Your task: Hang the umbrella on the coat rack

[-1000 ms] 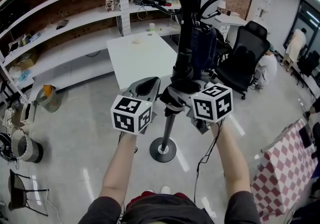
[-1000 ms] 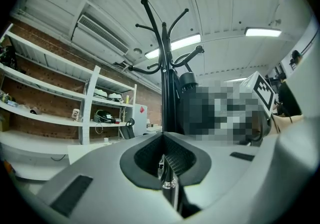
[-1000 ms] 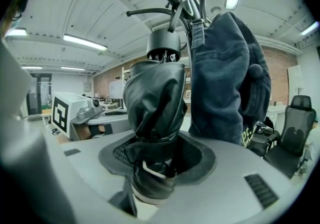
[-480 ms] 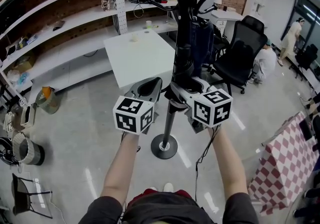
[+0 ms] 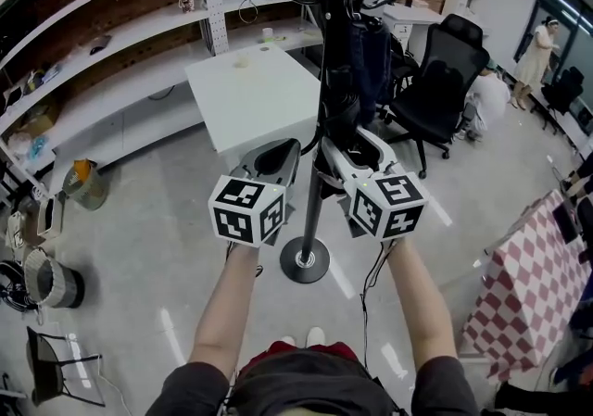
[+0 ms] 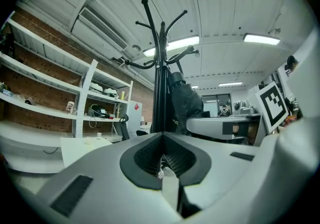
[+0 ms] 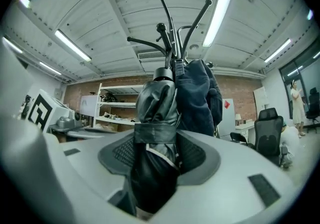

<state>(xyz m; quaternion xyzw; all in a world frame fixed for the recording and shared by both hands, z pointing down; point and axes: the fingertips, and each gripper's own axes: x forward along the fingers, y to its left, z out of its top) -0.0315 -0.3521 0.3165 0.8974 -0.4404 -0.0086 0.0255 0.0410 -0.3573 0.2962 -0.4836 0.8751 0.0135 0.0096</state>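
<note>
The black coat rack (image 5: 315, 206) stands on a round base in front of me, its curved hooks (image 7: 172, 23) high overhead. A folded black umbrella (image 7: 156, 106) with a strap round it points up along the pole, and my right gripper (image 7: 160, 143) is shut on its lower part. In the head view the umbrella (image 5: 341, 113) lies right next to the pole above the right gripper (image 5: 357, 157). My left gripper (image 5: 271, 159) is just left of the pole, and its jaws (image 6: 162, 135) are shut with nothing between them. A dark blue jacket (image 7: 197, 98) hangs on the rack.
A white table (image 5: 250, 94) stands behind the rack, with white shelves (image 5: 111, 34) along the brick wall. A black office chair (image 5: 440, 94) is to the right, a checkered cloth (image 5: 533, 284) is at the far right, and a person (image 5: 537, 53) stands in the back.
Both grippers have stayed close to the pole, and the right one with the umbrella has shifted slightly left towards it. The person at the far right has walked on.
</note>
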